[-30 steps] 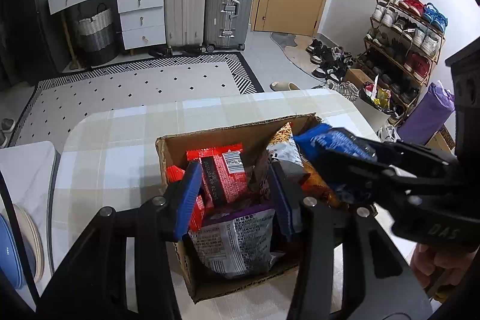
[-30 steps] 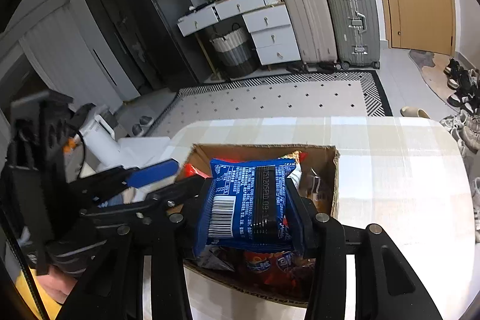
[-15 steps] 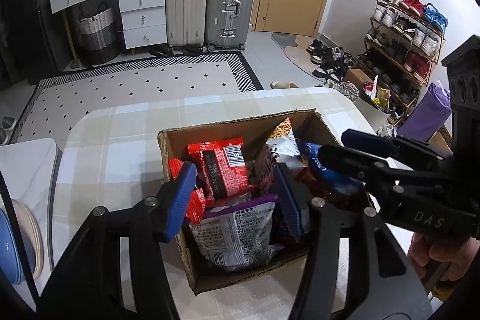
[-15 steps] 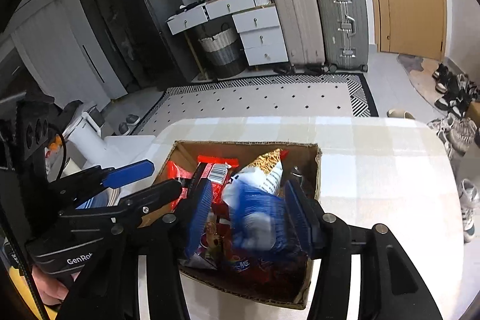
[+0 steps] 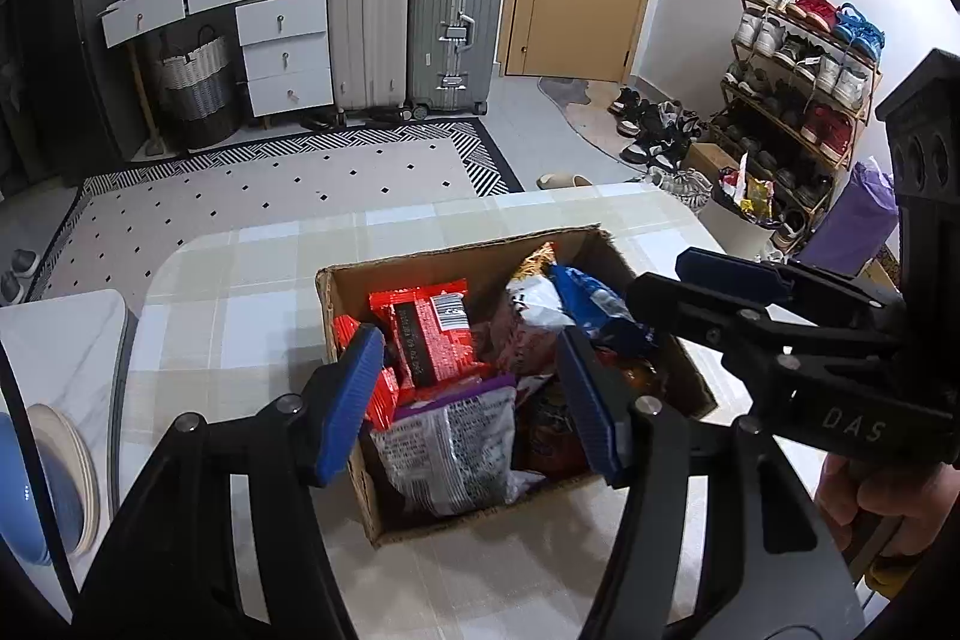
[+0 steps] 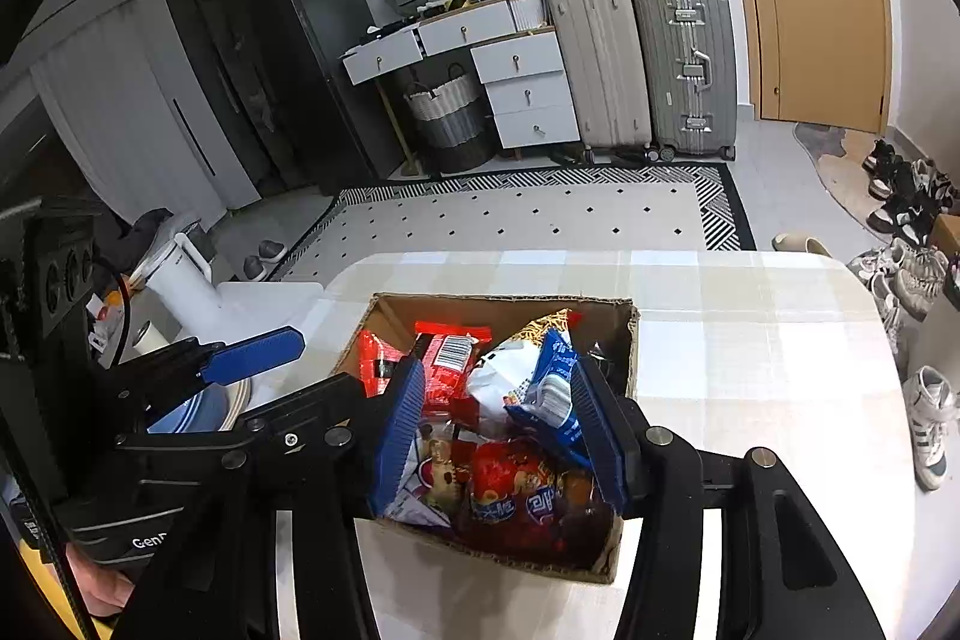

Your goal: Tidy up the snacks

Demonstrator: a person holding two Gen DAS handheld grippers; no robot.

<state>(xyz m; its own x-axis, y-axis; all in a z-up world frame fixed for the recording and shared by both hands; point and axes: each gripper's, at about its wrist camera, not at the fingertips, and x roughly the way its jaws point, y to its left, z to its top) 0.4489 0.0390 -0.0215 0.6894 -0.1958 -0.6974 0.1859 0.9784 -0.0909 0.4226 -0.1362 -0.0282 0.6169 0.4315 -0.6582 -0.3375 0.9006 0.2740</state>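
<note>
Both grippers hang over a cardboard box (image 5: 345, 304) that stands on the checked table (image 5: 252, 280), nearer its far right corner than its left edge. The left gripper (image 5: 474, 394) has its blue fingers (image 5: 351, 400) apart, with nothing pinched; its jaws have just been opening above the red packet (image 5: 429, 334) and the grey-and-purple packet (image 5: 456, 448). The right gripper (image 6: 501, 424) likewise stands with its jaws apart and nothing gripped; the blue packet (image 6: 552, 388) leans loosely atop the heap by the box's right wall, propped against the white bag (image 6: 501, 376). Risks, as judged: the blue packet sits high and tilted, so it may slide over the wall onto the table if a finger brushes it on the way out. The box looks light and is crammed full; a finger catching its rim or a packet corner could drag it toward the table's near edge. The two grippers are close together, so a careless crossing could knock one against the other.
</note>
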